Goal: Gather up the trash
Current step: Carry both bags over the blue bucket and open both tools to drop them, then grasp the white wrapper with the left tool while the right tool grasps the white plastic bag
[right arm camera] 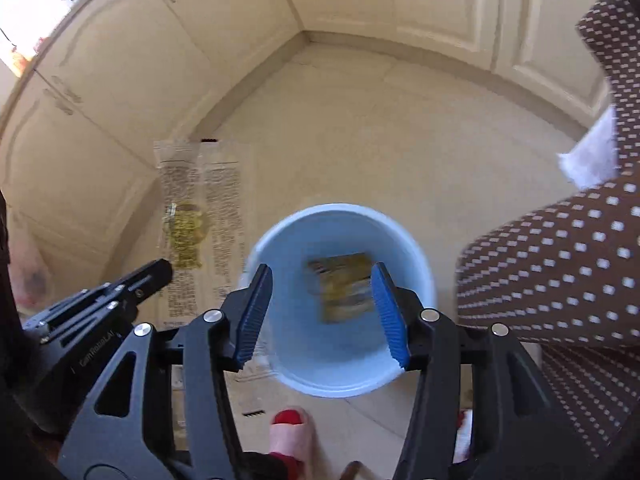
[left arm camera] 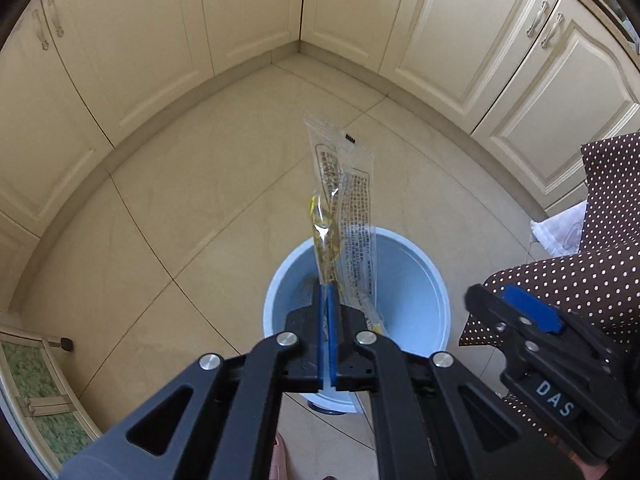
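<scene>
Left wrist view: left tongs (left arm camera: 329,312), black linkage with blue ribbed pads, clamped on the lower end of a clear plastic wrapper (left arm camera: 344,200). The wrapper is long, flat and glossy, printed with small dark text too fine to read, with yellow residue inside; it stands up from the pads above a round pale-blue bin (left arm camera: 416,280) on the beige tiled floor (left arm camera: 180,240). Cream panelled cabinet doors (left arm camera: 140,40) line the corner. The right tongs enter from the right edge, marked "DAS". Brown white-dotted fabric (left arm camera: 592,264) lies behind them.

Right wrist view: right tongs (right arm camera: 322,294), jaws apart with nothing between the pads, over the bin's (right arm camera: 280,368) opening. Only here is the bin's inside visible: a blurred yellow-and-dark packet (right arm camera: 344,284) lies within. The wrapper (right arm camera: 200,220) hangs at left, outside the rim, its full printed face showing. A pink slipper with a red toe (right arm camera: 290,430) shows at the bottom.
</scene>
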A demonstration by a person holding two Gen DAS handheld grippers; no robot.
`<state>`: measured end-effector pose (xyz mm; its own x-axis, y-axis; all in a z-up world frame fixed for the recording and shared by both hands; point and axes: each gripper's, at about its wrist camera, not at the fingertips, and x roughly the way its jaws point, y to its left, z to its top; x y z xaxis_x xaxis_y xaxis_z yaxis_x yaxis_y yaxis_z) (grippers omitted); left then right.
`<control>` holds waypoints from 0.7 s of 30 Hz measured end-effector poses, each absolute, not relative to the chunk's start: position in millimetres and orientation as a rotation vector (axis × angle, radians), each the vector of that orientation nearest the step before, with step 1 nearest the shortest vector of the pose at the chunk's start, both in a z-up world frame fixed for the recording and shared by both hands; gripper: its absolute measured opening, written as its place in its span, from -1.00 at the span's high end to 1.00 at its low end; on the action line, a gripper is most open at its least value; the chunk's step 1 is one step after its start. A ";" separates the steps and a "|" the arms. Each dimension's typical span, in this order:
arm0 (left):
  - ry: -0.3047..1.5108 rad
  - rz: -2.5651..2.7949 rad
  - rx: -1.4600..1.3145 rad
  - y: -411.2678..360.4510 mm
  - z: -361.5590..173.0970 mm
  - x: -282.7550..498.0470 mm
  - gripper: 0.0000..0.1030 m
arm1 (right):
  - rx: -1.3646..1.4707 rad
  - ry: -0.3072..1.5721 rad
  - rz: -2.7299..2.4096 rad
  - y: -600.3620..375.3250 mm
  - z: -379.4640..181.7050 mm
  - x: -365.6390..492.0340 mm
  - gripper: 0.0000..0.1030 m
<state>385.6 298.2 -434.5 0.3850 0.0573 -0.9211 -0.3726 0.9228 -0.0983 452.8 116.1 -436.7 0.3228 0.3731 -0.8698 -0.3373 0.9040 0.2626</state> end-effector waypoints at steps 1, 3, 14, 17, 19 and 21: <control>1.149 0.278 -0.310 297.1 -436.3 387.7 0.96 | 0.013 1.141 0.445 114.8 -435.9 452.7 0.00; 1.161 0.262 -0.311 293.4 -440.4 391.6 0.96 | -0.016 1.118 0.415 113.2 -433.7 447.9 0.00; 1.194 0.222 -0.296 276.7 -451.1 400.1 0.68 | -0.040 1.087 0.373 103.4 -434.4 437.4 -0.01; 1.181 0.219 -0.292 275.3 -448.0 400.0 0.44 | -0.042 1.088 0.376 102.1 -433.2 437.6 -0.04; 1.176 0.214 -0.288 275.2 -444.2 399.0 0.44 | -0.044 1.089 0.374 100.8 -432.5 436.3 -0.04; 1.172 0.216 -0.286 275.0 -441.8 398.7 0.44 | -0.043 1.088 0.375 100.2 -430.1 434.9 -0.04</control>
